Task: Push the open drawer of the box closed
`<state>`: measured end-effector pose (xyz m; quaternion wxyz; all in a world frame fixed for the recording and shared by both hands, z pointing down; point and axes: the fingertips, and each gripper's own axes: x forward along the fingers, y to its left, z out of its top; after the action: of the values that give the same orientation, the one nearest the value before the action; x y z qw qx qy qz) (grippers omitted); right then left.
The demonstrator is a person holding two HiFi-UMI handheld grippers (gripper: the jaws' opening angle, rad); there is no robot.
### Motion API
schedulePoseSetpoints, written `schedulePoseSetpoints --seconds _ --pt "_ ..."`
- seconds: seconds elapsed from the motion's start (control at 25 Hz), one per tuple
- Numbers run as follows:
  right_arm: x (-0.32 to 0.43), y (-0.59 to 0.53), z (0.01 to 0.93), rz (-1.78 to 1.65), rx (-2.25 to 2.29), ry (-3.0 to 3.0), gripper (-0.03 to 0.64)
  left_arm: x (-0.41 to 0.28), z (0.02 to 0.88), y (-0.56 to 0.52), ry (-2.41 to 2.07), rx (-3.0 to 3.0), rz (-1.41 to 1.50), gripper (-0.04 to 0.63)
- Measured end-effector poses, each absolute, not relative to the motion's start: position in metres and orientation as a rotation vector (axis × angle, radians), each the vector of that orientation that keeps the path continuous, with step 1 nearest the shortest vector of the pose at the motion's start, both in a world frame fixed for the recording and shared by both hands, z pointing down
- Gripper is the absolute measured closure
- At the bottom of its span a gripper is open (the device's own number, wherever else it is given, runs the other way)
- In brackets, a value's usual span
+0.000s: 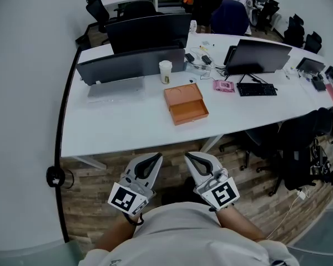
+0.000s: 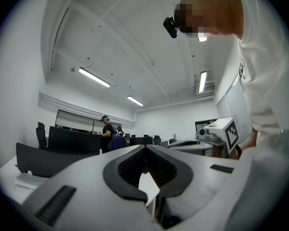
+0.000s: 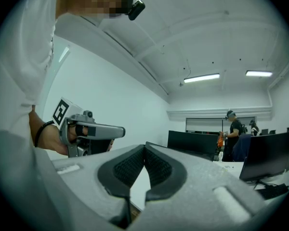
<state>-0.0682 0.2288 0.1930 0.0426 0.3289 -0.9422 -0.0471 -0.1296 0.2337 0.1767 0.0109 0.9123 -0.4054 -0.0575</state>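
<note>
Here: white desk (image 1: 127, 123) carries orange box (image 1: 186, 103), monitors (image 1: 149, 31); wood floor (image 1: 94, 198) below; left gripper (image 1: 156, 157), right gripper (image 1: 189, 157) closed, empty.

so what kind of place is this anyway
Most likely an open-plan office: a long white desk carries a monitor and a keyboard, and a black office chair stands near another row of desks at the back.

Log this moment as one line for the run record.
left gripper: shut, empty | right gripper: shut, empty | box: open, untouched, on table
</note>
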Motion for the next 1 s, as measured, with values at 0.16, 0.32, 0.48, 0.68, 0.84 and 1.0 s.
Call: schedulePoseSetpoints --seconds 0.16,0.32,0.48,0.68,0.84,1.0 --pt "-0.069 0.216 0.198 -0.142 0.996 -2.894 0.615 -0.129 0.183 0.222 -1.268 2.833 -0.176 0.597" --pt "-0.069 0.202 0.199 -0.134 0.993 -2.902 0.615 -0.129 0.182 0.21 -1.273 2.84 -0.163 0.597" --pt "-0.064 0.182 0.201 -0.119 0.991 -2.91 0.615 -0.127 0.186 0.191 -1.289 2.824 -0.149 0.597" --pt "-0.05 0.152 0.203 -0.114 0.981 -2.907 0.615 -0.111 0.188 0.162 -1.283 2.825 -0.142 0.597" --pt "-0.035 0.121 0.206 -0.114 0.972 -2.907 0.615 -0.1 0.19 0.131 -1.298 2.816 -0.143 0.597" --pt "-0.017 0.089 0.202 -0.132 0.957 -2.908 0.615 -0.085 0.188 0.1 -1.317 2.811 -0.145 0.597"
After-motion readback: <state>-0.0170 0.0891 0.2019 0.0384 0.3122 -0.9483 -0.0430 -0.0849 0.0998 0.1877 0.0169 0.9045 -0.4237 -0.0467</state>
